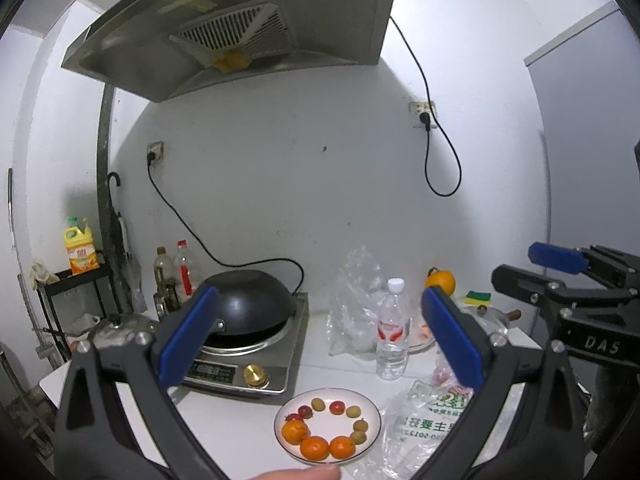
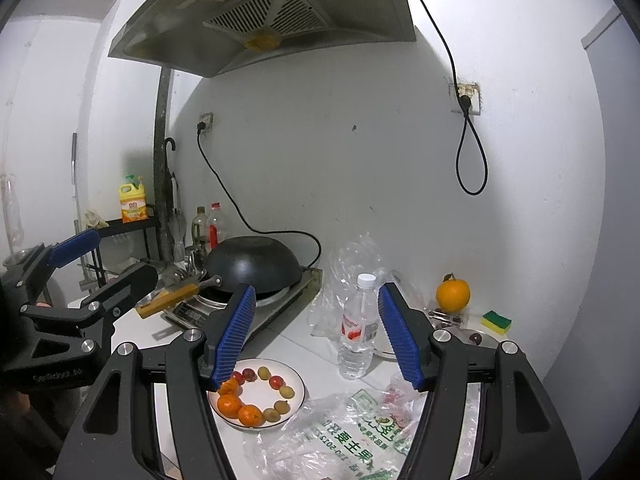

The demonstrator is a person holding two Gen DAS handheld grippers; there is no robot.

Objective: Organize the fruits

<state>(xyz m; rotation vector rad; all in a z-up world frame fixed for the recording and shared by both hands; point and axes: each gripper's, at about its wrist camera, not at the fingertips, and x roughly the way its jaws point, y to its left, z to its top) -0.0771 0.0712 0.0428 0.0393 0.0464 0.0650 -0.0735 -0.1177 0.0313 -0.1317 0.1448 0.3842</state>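
A white plate (image 1: 370, 410) (image 2: 298, 384) on the white counter holds a ring of fruit: three mandarins (image 1: 314, 448) (image 2: 229, 405), small red fruits (image 1: 337, 407) and several small yellow-brown fruits (image 1: 353, 412). My left gripper (image 1: 320, 340) is open and empty, raised above and behind the plate. My right gripper (image 2: 318, 336) is open and empty, also above the plate. Each gripper shows in the other's view: the right (image 1: 560, 264), the left (image 2: 100, 256). A large orange (image 1: 440, 282) (image 2: 453, 295) sits at the back right.
A black wok (image 1: 248, 300) sits on an induction cooker (image 1: 256, 364) at the left. A water bottle (image 1: 394, 330) (image 2: 358, 328), clear plastic bags (image 1: 356, 296), a printed fruit bag (image 2: 352, 436), a sponge (image 2: 496, 320) and a second plate (image 1: 424, 340) are on the counter.
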